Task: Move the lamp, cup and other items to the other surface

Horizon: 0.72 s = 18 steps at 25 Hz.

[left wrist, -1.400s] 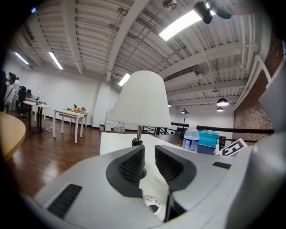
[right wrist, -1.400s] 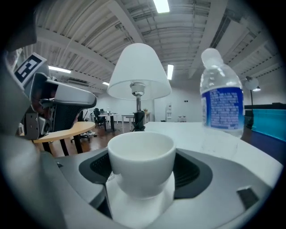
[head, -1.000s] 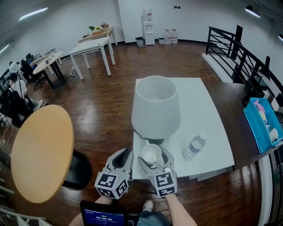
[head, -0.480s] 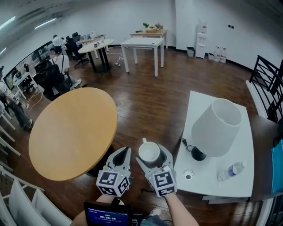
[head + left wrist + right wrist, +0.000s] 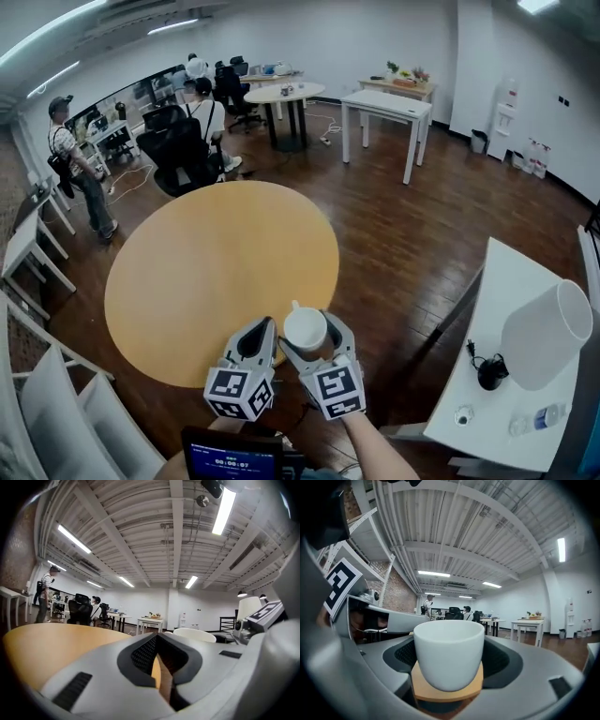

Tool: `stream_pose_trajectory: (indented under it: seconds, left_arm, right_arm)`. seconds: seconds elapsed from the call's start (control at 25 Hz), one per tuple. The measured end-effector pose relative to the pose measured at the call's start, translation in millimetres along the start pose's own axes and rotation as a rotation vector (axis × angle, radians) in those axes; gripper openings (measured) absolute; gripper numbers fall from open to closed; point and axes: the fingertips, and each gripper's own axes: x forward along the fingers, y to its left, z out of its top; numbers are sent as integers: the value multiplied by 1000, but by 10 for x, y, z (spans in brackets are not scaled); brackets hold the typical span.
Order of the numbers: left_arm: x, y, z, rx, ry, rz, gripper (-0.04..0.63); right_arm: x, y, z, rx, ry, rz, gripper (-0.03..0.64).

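Observation:
A white cup (image 5: 305, 329) sits between the jaws of my right gripper (image 5: 309, 336), which is shut on it and holds it upright just off the near edge of the round wooden table (image 5: 216, 272). In the right gripper view the cup (image 5: 449, 651) fills the middle between the dark pads, with a tan wooden pad (image 5: 447, 692) under it. My left gripper (image 5: 262, 330) is beside it on the left, shut and empty; its jaws (image 5: 159, 663) meet with nothing between them. The white lamp (image 5: 546, 336) stands on the white table (image 5: 497, 300) at the right.
On the white table there are also a clear bottle (image 5: 539, 419) and a small round object (image 5: 461, 413). White chairs (image 5: 56, 412) stand at the left of the round table. People and office chairs (image 5: 183, 150) are far behind it, with other tables (image 5: 389, 108).
The view has swung left, from the white table to the round wooden table. The cup has travelled along in the right gripper. The lamp now lies far to the right.

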Motion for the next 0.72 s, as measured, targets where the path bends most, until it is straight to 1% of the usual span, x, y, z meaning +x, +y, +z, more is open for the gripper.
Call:
stream_pose_trajectory:
  seconds: [0.2,0.32,0.48,0.6,0.72]
  left_arm:
    - [-150,959,-9,-22,5,118,14]
    - [-222,1394,-69,-22,12,166,14]
    - [-280,1792,-221,-19,30,198,14]
    - [-298,2034,-332,-13,38,209,14]
    - [-303,2135,-416,-10,53,201,14]
  right_arm:
    - [805,543,-167,24,12,96,382]
    - [1194,833,-354,40,30,138,382]
    - [1563,1092,-714,73,62,168,382]
    - [1776,1214,-964,91,85,175,382]
    - [1886,1290,-1139,111,102,166,382]
